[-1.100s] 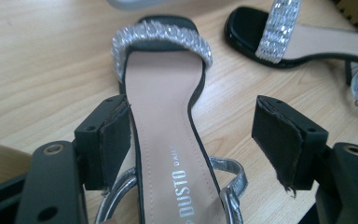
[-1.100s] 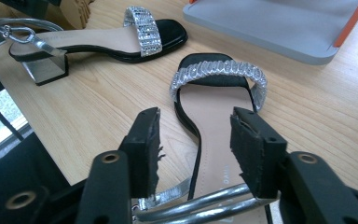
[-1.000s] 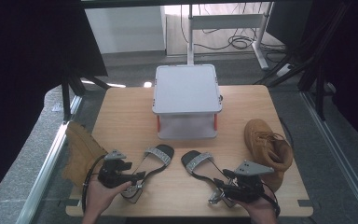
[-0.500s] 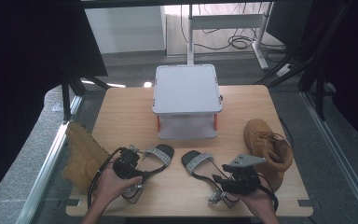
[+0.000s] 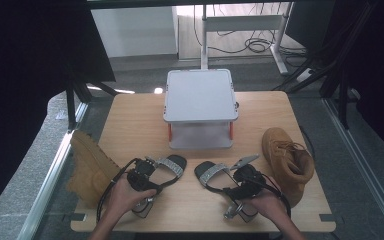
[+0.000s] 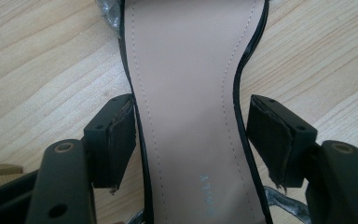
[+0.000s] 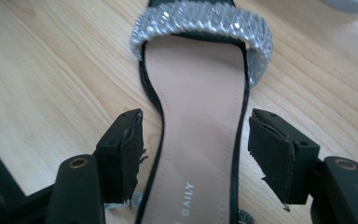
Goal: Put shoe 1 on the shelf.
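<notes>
High view shows my left gripper over the left sandal and my right gripper over the right sandal, both near the front edge of the wooden table. In the left gripper view, my jaws stand wide and have just been closing a little; the sandal's beige insole runs up between them, its left edge just beside one pad, the other side apart. In the right gripper view, my jaws have just been opening and stand wide, the insole between them untouched, its rhinestone strap ahead of the fingertips. A tan boot lies beyond my right gripper, another tan boot outside my left.
</notes>
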`<state>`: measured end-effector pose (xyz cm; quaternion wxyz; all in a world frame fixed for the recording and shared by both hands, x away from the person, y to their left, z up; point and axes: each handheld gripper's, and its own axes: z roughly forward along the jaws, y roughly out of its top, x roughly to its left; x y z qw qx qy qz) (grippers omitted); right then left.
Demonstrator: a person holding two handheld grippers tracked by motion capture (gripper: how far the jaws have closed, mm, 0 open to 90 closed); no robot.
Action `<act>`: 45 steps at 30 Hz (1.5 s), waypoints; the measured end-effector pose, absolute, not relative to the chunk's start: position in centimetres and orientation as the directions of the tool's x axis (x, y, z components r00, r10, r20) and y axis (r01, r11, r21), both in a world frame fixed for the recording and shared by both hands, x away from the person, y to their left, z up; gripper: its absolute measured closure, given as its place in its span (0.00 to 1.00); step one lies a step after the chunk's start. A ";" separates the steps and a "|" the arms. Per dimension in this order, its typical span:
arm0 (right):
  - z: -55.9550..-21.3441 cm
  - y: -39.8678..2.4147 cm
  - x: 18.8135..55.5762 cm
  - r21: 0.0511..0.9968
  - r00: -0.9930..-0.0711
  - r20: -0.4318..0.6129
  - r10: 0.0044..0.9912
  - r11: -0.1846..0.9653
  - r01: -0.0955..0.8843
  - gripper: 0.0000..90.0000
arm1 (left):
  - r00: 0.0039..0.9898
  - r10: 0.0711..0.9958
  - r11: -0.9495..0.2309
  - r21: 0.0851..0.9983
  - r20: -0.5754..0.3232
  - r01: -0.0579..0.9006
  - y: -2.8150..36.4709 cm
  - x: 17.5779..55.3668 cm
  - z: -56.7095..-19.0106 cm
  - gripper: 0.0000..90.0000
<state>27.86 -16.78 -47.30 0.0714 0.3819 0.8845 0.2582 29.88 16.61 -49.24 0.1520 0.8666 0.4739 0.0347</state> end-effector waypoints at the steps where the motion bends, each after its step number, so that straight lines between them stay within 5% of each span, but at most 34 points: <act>1: -47.4 -16.8 27.9 0.506 -0.697 0.078 0.713 0.574 0.644 0.40 | 0.546 0.833 -0.502 0.296 -0.086 0.812 16.6 29.9 -49.3 0.37; 25: -49.7 -14.9 29.7 0.260 -0.687 0.073 0.723 0.651 0.713 0.37 | 0.538 0.838 -0.501 0.269 -0.087 0.823 16.5 30.0 -50.2 0.37; 45: -49.9 -14.3 30.1 0.193 -0.652 0.080 0.754 0.630 0.752 0.43 | 0.513 0.856 -0.482 0.262 -0.059 0.836 15.8 29.8 -50.5 0.39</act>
